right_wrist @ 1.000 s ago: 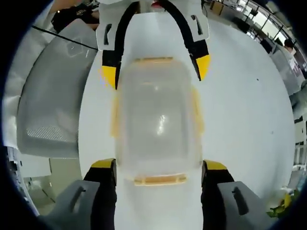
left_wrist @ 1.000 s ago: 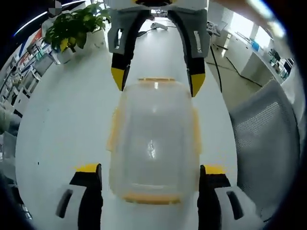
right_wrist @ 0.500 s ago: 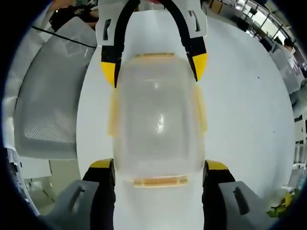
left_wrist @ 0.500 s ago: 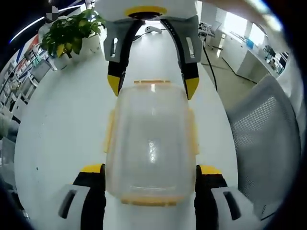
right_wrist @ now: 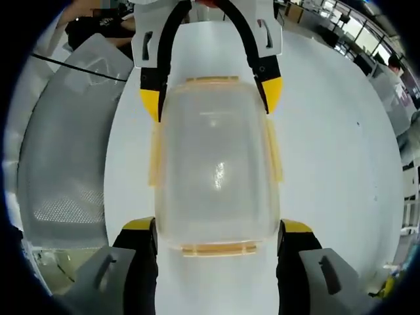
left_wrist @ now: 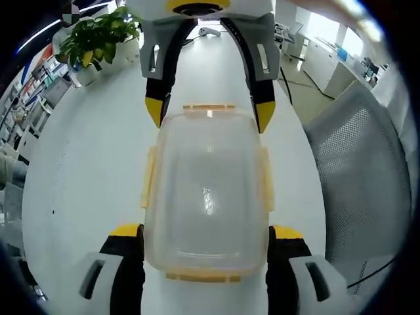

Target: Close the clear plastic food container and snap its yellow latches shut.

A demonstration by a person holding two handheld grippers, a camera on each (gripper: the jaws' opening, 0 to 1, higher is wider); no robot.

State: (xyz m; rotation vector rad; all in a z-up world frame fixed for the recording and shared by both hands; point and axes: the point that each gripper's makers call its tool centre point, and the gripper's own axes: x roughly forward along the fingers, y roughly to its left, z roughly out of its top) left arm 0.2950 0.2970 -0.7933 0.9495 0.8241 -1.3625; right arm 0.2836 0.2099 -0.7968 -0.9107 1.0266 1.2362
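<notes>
The clear plastic container (left_wrist: pixel 207 190) lies lid-up on the white table (left_wrist: pixel 85 164), with yellow latches on its four sides. The near end latch (left_wrist: pixel 203 274) and far end latch (left_wrist: pixel 209 106) lie flat; the side latches (left_wrist: pixel 148 187) flare outward. My left gripper (left_wrist: pixel 205 235) is open, its jaws straddling the container's near end. My right gripper (left_wrist: pixel 209 113) reaches in from the top, tips flanking the far end. In the right gripper view the container (right_wrist: pixel 216 177) sits between my open right gripper (right_wrist: pixel 216 231) and the left gripper (right_wrist: pixel 210 97) opposite.
A grey mesh office chair (left_wrist: pixel 357 170) (right_wrist: pixel 65 157) stands close beside the table. A potted green plant (left_wrist: pixel 98 39) sits at the table's far corner. A black cable (left_wrist: pixel 289 79) trails off the table. A person (right_wrist: pixel 394 69) stands in the background.
Both views have shifted slightly, so the chair looks larger. The opposing gripper tips sit a bit closer around the container's ends. The container has stayed in place.
</notes>
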